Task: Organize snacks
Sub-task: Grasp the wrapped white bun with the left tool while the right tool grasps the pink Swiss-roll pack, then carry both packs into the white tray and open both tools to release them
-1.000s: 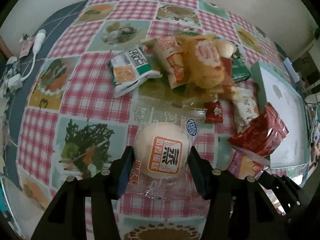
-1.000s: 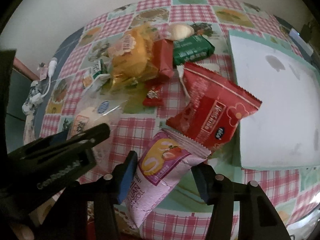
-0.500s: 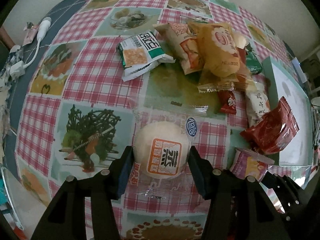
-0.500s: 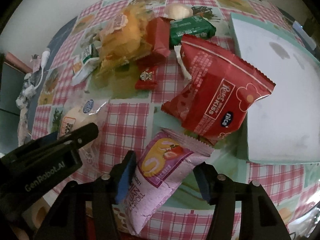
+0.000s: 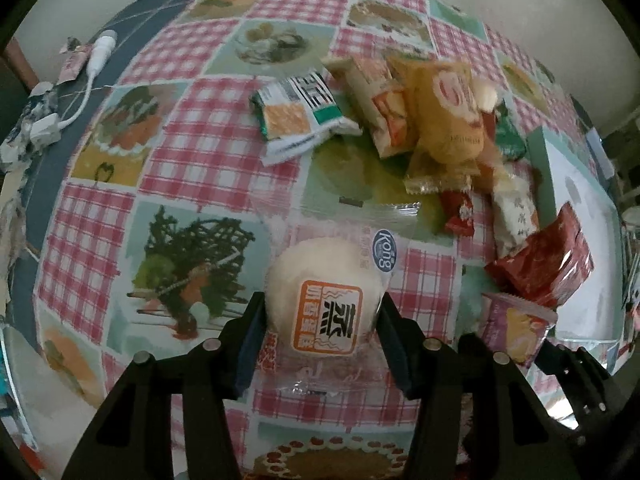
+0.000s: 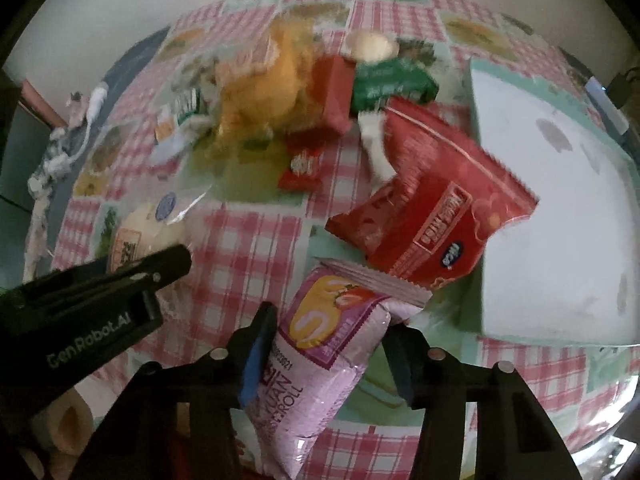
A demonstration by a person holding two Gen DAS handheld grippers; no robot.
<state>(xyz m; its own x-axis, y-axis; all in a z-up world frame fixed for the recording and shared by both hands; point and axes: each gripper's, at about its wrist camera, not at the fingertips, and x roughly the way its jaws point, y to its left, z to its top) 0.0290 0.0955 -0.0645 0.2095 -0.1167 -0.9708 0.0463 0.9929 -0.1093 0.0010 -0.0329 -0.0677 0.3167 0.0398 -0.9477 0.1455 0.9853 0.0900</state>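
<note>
- Left wrist view: the left gripper [image 5: 322, 322] pinches a round white bun in a clear wrapper [image 5: 322, 300], near the middle of the checked tablecloth [image 5: 208, 148]. Both blue pads press the bun's sides.
- The bun is probably light and soft, so it could squash under a hard squeeze. The film looks slick; holding across the bun's body, as now, seems safer than taking the loose crimped end.
- The far snack pile [image 5: 436, 116] is blurred, so its packets overlap unclearly. The white tray [image 5: 580, 200] at the right is cut by the frame edge.
- Right wrist view: the right gripper [image 6: 326, 350] clamps a pink roll packet [image 6: 320, 364], lifted at the near edge of the table. Its far end touches or overlaps a red packet [image 6: 432, 216] that leans on the tray's left rim.
- The pink packet looks light and puffy, likely crushable inside; a grip at mid-length suits it.
- The picture is smeared with motion, and the packet's lower end is hidden between the fingers. The print on the far snacks cannot be read.
</note>
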